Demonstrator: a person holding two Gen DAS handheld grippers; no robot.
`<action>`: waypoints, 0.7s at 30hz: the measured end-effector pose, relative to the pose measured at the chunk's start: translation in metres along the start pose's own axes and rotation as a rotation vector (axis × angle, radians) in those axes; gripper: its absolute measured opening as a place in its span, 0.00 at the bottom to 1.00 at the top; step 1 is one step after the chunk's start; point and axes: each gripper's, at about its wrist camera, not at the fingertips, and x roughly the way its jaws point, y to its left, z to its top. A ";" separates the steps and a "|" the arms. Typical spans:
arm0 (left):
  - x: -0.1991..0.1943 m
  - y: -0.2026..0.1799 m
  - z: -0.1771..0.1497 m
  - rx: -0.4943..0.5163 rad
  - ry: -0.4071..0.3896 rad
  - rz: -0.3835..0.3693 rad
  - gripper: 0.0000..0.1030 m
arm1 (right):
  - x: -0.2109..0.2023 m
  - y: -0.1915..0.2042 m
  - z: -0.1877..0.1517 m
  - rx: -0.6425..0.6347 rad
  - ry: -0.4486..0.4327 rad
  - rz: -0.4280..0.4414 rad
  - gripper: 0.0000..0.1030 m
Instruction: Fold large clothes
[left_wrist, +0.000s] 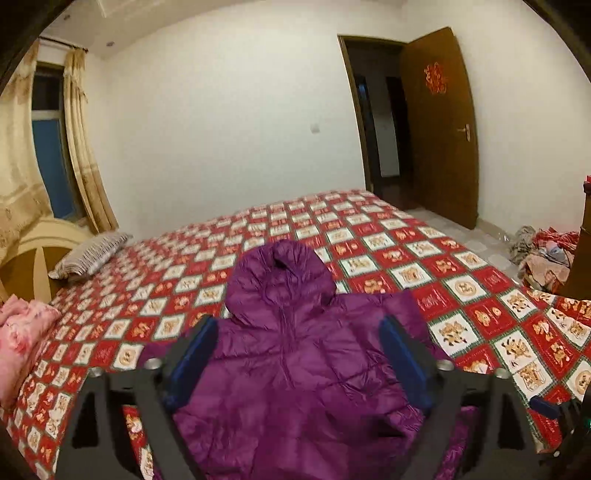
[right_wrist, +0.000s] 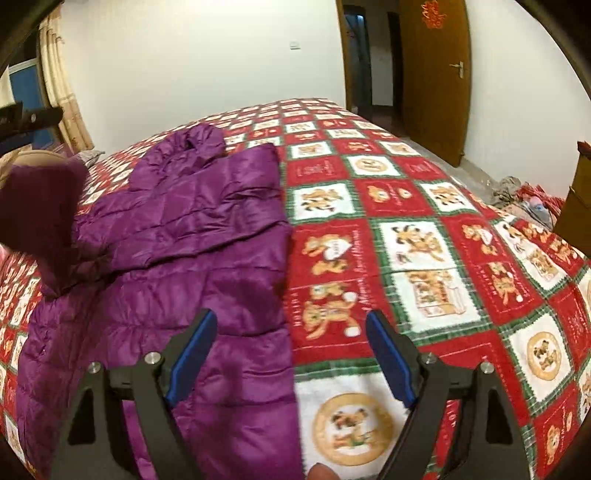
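One quilted, glossy purple hooded jacket (left_wrist: 295, 354) lay on the checked bedspread (left_wrist: 461, 291); my left gripper (left_wrist: 297, 347) and right gripper (right_wrist: 291, 343) both gaped, holding nothing.

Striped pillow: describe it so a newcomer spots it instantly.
Start from the bed with its red-and-white checked cover. At its far left end, by the curved cream headboard, lies the striped pillow: grey-and-white stripes, unlike the pink floral bedding nearer the camera.

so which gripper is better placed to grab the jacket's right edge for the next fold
Probably the right gripper. Its open jaws straddle the jacket edge where it meets the bedspread. The left gripper, also open, hangs over the middle of the jacket's chest, away from that edge.
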 end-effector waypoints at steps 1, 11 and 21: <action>0.000 0.004 -0.002 0.004 -0.002 0.006 0.90 | 0.001 -0.001 0.001 0.001 0.000 0.000 0.87; 0.052 0.115 -0.074 -0.088 0.185 0.203 0.90 | 0.028 0.064 0.033 -0.075 0.049 0.156 0.89; 0.092 0.196 -0.156 -0.147 0.358 0.331 0.90 | 0.075 0.119 0.040 -0.186 0.179 0.195 0.16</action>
